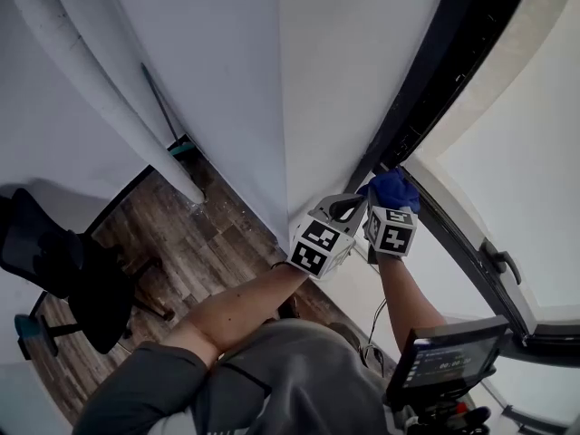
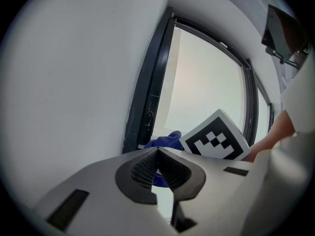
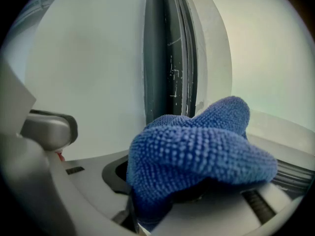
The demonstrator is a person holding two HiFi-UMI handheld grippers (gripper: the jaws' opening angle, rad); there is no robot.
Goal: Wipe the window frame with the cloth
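The left gripper (image 2: 157,155) has its two dark ribbed fingers (image 2: 143,170) closed against each other, tips meeting with nothing between them. It hangs just beside the right gripper (image 1: 390,212), close to the plain white wall (image 1: 344,71). The right gripper's jaws are clamped on a bunched blue microfibre cloth (image 3: 197,154), which spills over and covers most of both jaws, so only the grey body around them shows. The cloth sits at the lower end of the dark metal window frame (image 3: 167,53), where the frame meets the pale sill. Whether the cloth actually presses on the frame cannot be told. In the left gripper view a fold of the cloth shows behind the closed fingertips, next to the right gripper's black-and-white marker cube (image 2: 215,142). In the head view both forearms reach toward this corner, over a brown wood-plank floor (image 1: 195,243) where a black office chair (image 1: 63,270) stands well apart.
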